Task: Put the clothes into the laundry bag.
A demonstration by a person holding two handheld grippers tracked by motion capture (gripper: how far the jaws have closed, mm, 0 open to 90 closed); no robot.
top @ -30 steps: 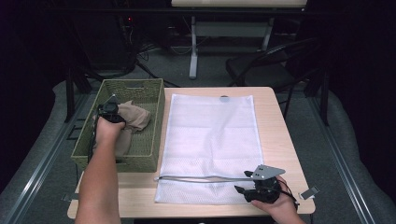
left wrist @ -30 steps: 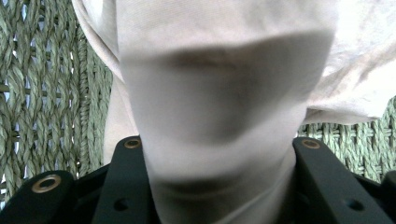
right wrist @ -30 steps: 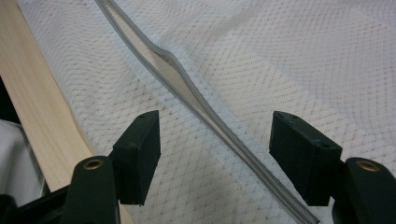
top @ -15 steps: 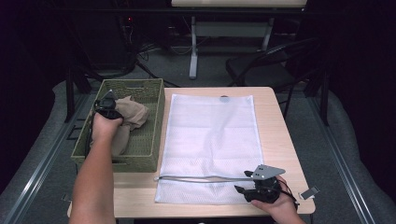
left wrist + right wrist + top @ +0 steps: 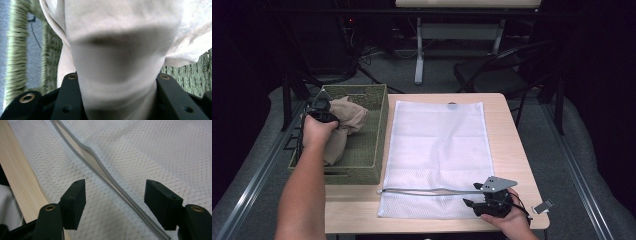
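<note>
High view — left tool (image 5: 320,107), clamped on beige cloth (image 5: 349,116), has lifted; right tool (image 5: 472,196) gapes.

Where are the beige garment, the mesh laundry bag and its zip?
beige garment (image 5: 353,116), high view, its bunched top.
mesh laundry bag (image 5: 439,145), high view, the middle of its flat mesh.
zip (image 5: 110,181), right gripper view, its grey band.

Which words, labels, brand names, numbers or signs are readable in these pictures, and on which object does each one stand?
None can be read.
The beige garment in the left claw, the green woven basket, the white mesh laundry bag with its grey zipper, the right claw and the wooden table show no print.
A small tag at the table's edge is too small to tell.
</note>
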